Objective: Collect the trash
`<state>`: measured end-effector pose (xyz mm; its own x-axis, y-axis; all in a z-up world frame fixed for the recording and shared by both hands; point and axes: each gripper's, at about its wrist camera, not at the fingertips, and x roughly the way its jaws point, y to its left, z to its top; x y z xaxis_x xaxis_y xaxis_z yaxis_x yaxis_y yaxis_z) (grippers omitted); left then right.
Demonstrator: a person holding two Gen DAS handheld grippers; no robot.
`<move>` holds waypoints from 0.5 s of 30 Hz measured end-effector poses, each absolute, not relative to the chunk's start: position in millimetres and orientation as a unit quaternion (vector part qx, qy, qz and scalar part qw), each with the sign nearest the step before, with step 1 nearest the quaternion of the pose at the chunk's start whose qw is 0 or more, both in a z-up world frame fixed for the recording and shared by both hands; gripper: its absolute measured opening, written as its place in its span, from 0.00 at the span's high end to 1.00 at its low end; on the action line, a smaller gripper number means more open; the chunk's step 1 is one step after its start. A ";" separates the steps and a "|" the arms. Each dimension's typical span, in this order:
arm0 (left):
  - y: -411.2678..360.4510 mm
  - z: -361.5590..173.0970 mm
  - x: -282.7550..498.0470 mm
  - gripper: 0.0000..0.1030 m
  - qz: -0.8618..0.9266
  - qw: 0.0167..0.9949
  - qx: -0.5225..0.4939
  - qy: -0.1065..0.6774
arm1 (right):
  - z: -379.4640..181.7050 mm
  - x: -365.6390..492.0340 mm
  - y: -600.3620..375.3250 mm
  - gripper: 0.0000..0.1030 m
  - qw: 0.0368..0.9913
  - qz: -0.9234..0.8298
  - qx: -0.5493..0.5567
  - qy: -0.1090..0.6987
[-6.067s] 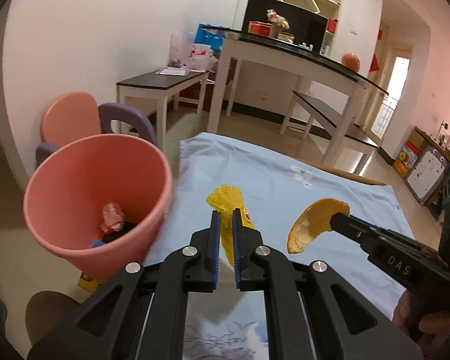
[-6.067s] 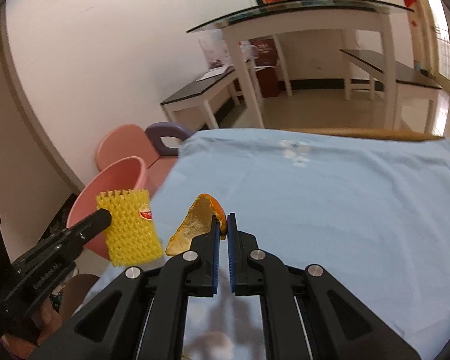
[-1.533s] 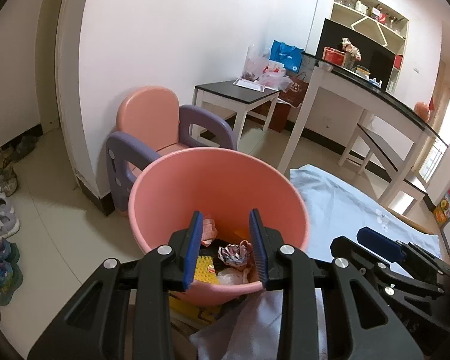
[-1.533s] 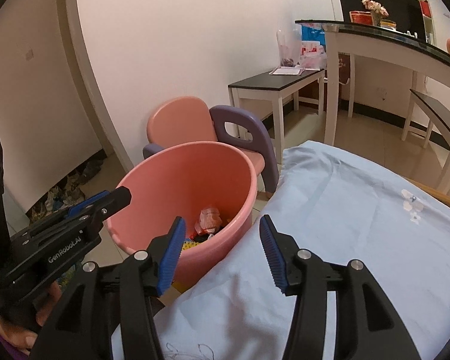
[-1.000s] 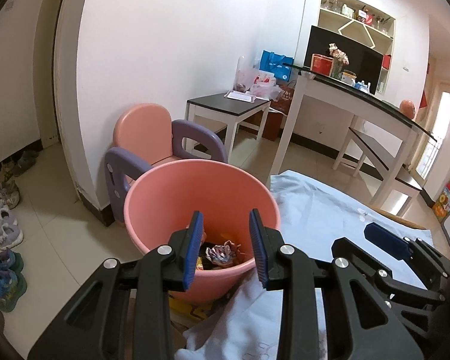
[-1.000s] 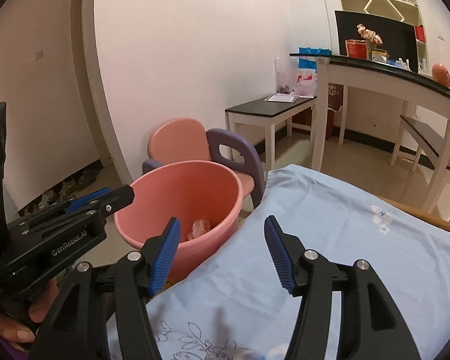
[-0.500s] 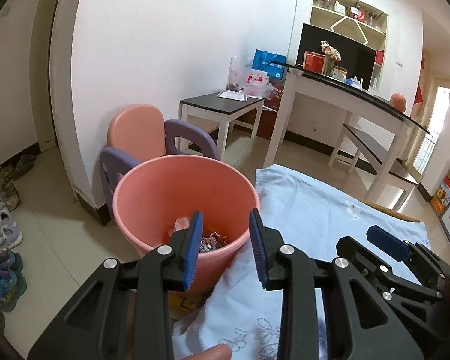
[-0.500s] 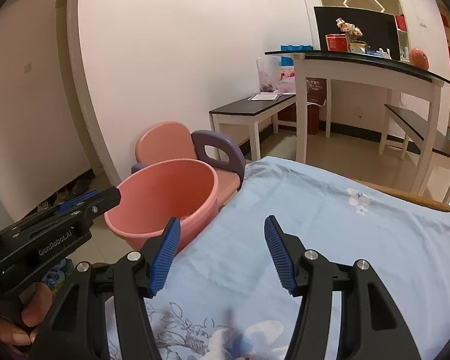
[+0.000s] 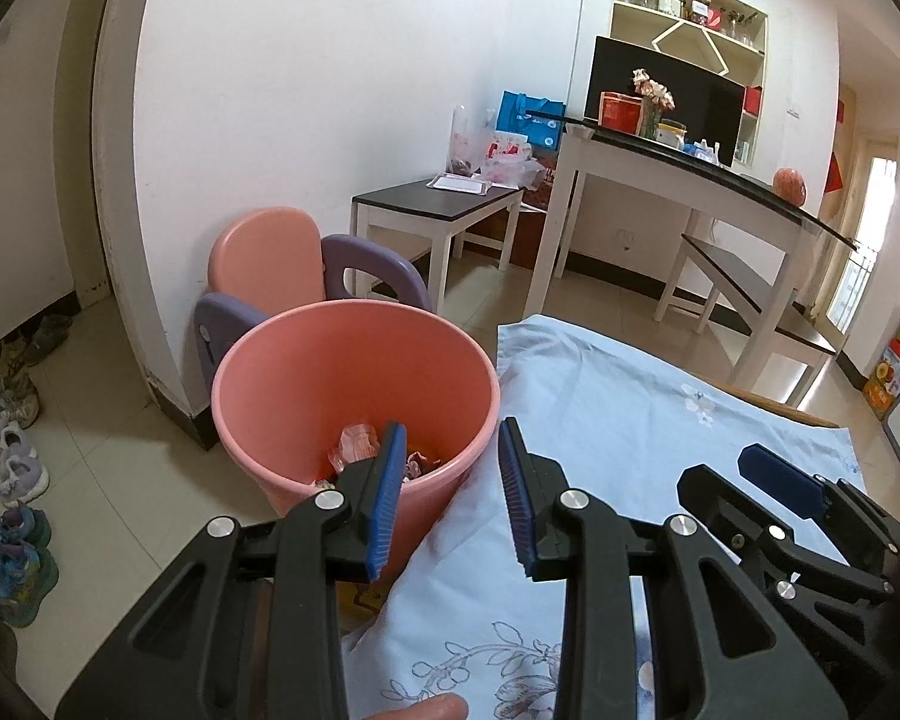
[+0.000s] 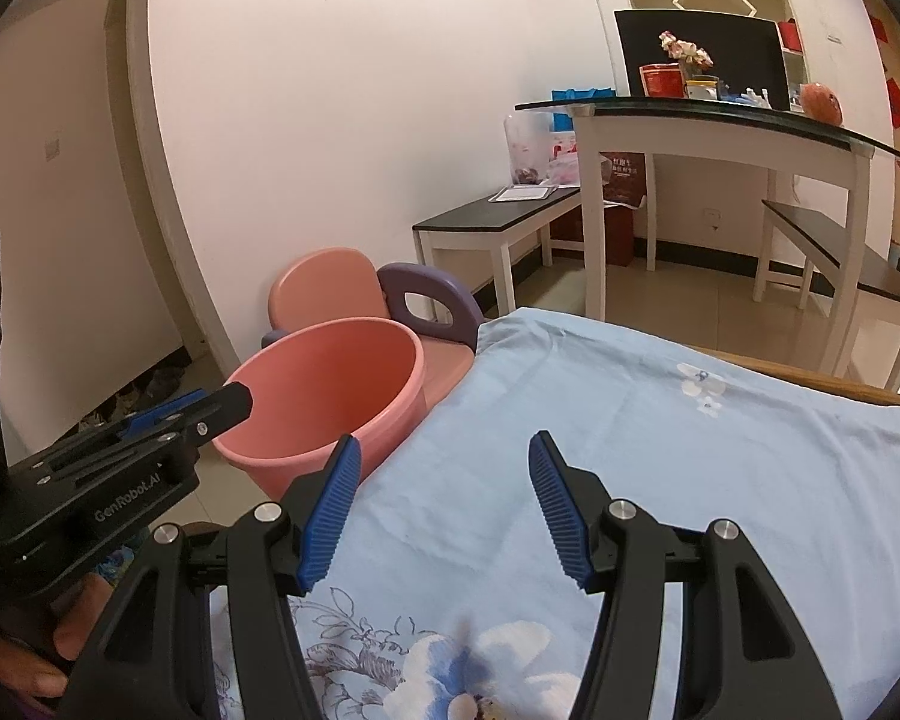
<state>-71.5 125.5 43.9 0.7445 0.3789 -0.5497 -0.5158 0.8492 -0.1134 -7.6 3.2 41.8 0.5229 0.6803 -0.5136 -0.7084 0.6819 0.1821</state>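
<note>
A pink bin [image 9: 306, 384] [image 10: 354, 384] stands on the floor against the left edge of a table under a light blue cloth [image 9: 618, 420] [image 10: 660, 450]. Crumpled wrappers [image 9: 360, 447] lie at the bin's bottom. My left gripper [image 9: 450, 492] is open and empty, held just this side of the bin's rim. My right gripper [image 10: 444, 504] is open and empty above the cloth, right of the bin. In the right wrist view the left gripper [image 10: 210, 408] reaches in from the left, and in the left wrist view the right gripper [image 9: 768, 480] shows at lower right.
A pink and purple child's chair [image 9: 270, 264] [image 10: 366, 288] stands behind the bin by the white wall. Further back are a low dark-topped bench [image 9: 438, 204], a tall white table [image 9: 690, 180] and shelves. Shoes [image 9: 12, 438] line the floor at left.
Both grippers have drawn back from the bin toward the table. The bin now looks smaller and further off in both views, and more blue cloth shows in front. The jaws have stayed as wide as before.
</note>
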 end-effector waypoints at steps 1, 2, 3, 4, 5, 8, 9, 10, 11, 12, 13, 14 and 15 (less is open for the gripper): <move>125.7 44.2 -71.6 0.69 0.242 0.925 -0.129 0.263 | 41.8 -7.6 2.7 0.44 0.872 0.398 -0.024 0.283; 124.9 43.5 -71.4 0.69 0.242 0.925 -0.129 0.264 | 41.6 -7.7 2.2 0.44 0.872 0.397 -0.024 0.284; 124.4 42.9 -71.3 0.69 0.242 0.925 -0.128 0.264 | 41.4 -8.4 1.6 0.44 0.872 0.397 -0.023 0.284; 124.1 42.9 -71.3 0.69 0.242 0.925 -0.128 0.264 | 41.4 -8.4 1.5 0.44 0.872 0.397 -0.023 0.284; 123.6 42.9 -71.4 0.69 0.242 0.925 -0.128 0.264 | 41.4 -8.4 1.0 0.44 0.872 0.397 -0.023 0.284; 123.6 42.9 -71.2 0.69 0.243 0.925 -0.128 0.264 | 41.3 -8.4 0.1 0.44 0.872 0.397 -0.022 0.284; 122.9 42.7 -71.4 0.69 0.243 0.925 -0.128 0.264 | 41.2 -8.5 -0.2 0.44 0.872 0.398 -0.022 0.284; 123.4 42.9 -71.2 0.69 0.243 0.925 -0.129 0.264 | 41.1 -8.4 0.0 0.44 0.872 0.397 -0.022 0.285; 123.5 43.1 -71.1 0.69 0.243 0.925 -0.129 0.264 | 41.2 -8.5 0.2 0.44 0.872 0.397 -0.023 0.285; 123.5 43.1 -71.1 0.69 0.243 0.925 -0.129 0.264 | 41.4 -8.2 0.0 0.44 0.872 0.397 -0.023 0.285; 123.3 43.1 -71.0 0.69 0.243 0.924 -0.129 0.264 | 41.4 -8.2 0.0 0.44 0.872 0.397 -0.023 0.285; 123.2 43.1 -71.0 0.69 0.243 0.924 -0.129 0.265 | 41.4 -8.3 0.1 0.44 0.872 0.397 -0.023 0.285; 122.4 43.0 -71.1 0.69 0.243 0.924 -0.129 0.265 | 41.3 -8.3 0.0 0.44 0.872 0.397 -0.023 0.285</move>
